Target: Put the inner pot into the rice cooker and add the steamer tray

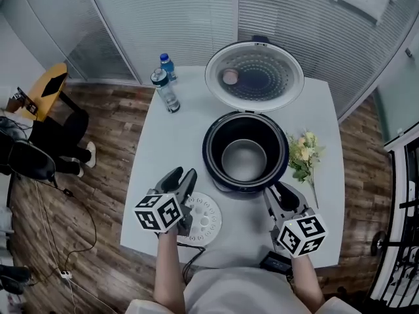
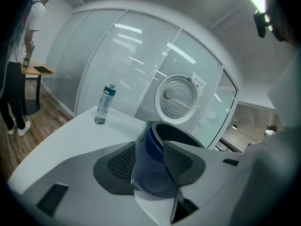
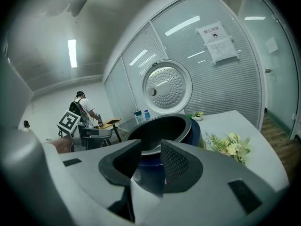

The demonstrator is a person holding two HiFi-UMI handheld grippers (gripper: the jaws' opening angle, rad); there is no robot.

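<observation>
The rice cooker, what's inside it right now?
The rice cooker holds the inner pot, whose shiny bottom looks bare. Whatever lies beneath the pot is covered. The steamer tray lies outside, on the table.

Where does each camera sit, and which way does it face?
Head view: on the person's head, looking steeply down at the rice cooker; forearms, left tongs and right tongs show.
Left gripper view: on the left tongs, facing the cooker past its open jaws.
Right gripper view: on the right tongs, likewise.
All share the raised lid.
</observation>
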